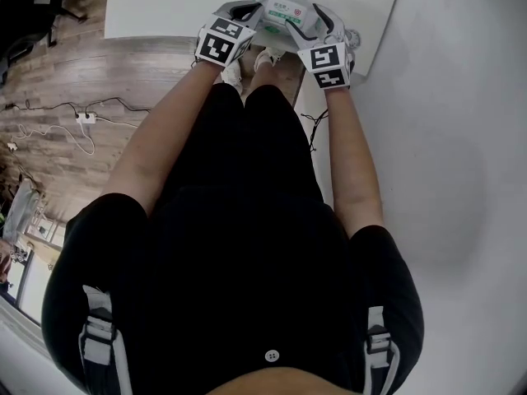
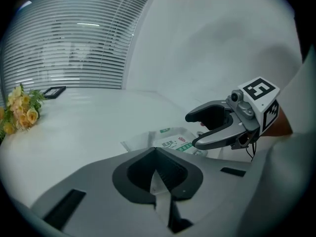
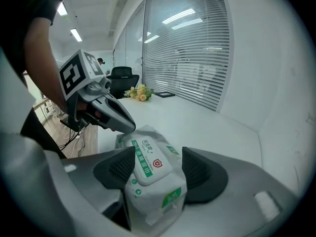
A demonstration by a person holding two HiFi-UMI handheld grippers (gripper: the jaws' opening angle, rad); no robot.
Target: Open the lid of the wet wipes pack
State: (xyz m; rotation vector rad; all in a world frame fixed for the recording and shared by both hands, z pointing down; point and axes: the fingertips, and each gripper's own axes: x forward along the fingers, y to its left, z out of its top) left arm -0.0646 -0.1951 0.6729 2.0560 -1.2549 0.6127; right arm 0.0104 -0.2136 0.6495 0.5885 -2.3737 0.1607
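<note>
A white wet wipes pack (image 3: 150, 174) with green print lies at the near edge of the white table (image 1: 165, 6). My right gripper (image 3: 154, 168) is shut on the pack's end, its dark pads pressing both sides. The pack's white lid (image 3: 146, 157) lies flat and closed on top. My left gripper (image 2: 158, 172) is shut on a thin white edge of the pack's wrapper at the opposite end. In the head view the pack (image 1: 288, 8) sits between the left gripper (image 1: 245, 13) and the right gripper (image 1: 303, 25).
Yellow flowers (image 2: 19, 110) and a dark flat object (image 2: 53, 91) lie far back on the table by the window blinds. A white wall (image 1: 461, 138) runs along the right. Cables and a power strip (image 1: 85, 118) lie on the wooden floor.
</note>
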